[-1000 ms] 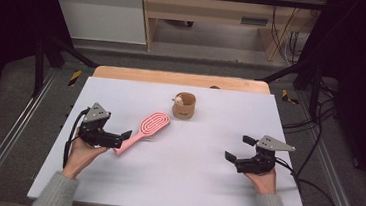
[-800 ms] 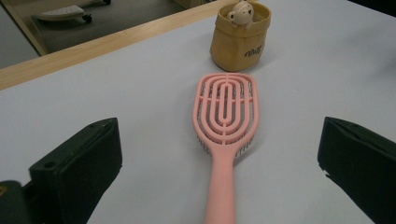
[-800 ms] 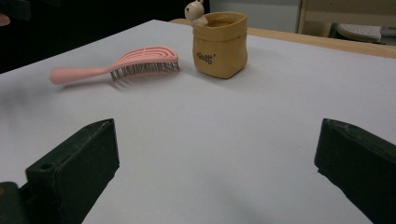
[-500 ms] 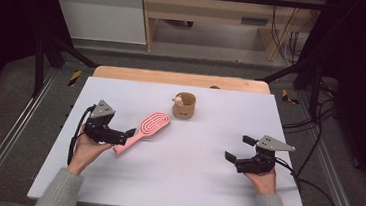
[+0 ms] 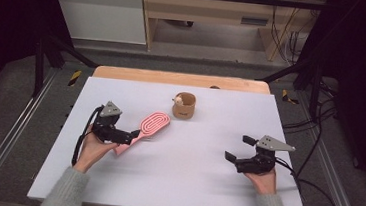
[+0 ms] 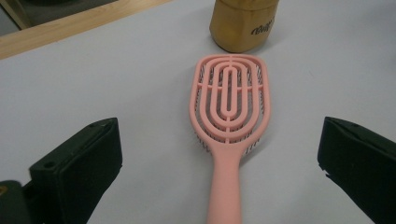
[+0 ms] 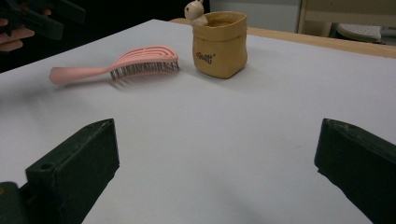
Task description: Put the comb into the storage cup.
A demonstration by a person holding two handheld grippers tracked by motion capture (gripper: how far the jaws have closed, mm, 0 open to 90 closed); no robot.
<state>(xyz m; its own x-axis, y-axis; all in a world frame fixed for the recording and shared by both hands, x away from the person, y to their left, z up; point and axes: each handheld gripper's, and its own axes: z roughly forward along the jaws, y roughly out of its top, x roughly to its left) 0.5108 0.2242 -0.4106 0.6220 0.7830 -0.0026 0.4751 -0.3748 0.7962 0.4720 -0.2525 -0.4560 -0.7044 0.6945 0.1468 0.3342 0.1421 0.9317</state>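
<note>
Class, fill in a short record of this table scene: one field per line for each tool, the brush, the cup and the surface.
left tool: open, jaws either side of the brush handle, not closed on it
right tool: open, over bare table, holding nothing
pink hairbrush: lying flat, bristles down
tan cup: upright beyond the brush head, small figure at its rim
table: white top

Handle end of the pink hairbrush point(image 6: 229, 121) cut off at the bottom edge of the left gripper view. Top of the tan cup point(image 6: 243, 23) cropped at the upper edge. Print on it too blurred to read.
</note>
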